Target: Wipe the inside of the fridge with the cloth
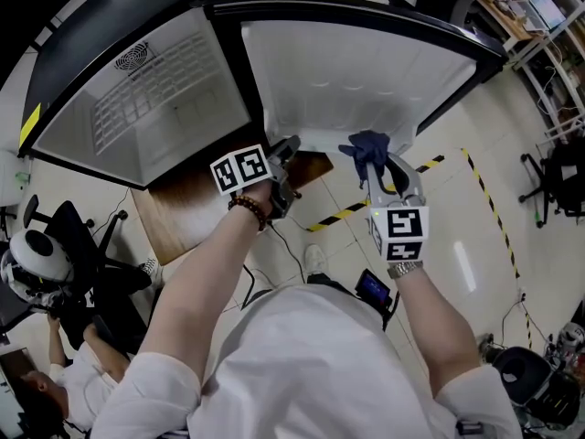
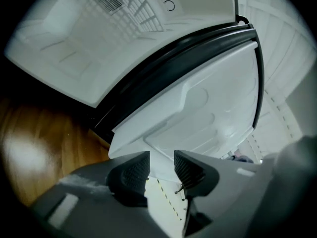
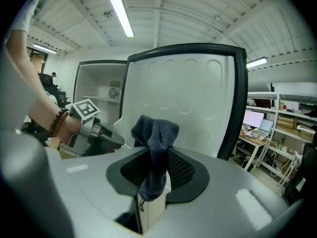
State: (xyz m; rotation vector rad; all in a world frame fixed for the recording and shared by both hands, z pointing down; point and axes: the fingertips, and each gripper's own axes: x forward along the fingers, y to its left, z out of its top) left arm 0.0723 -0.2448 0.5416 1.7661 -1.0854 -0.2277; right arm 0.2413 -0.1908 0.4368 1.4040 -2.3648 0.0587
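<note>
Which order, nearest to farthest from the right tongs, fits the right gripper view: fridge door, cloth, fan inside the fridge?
1. cloth, clamped in the right tongs
2. fridge door, straight ahead behind it
3. fan, left, deep inside the fridge
</note>
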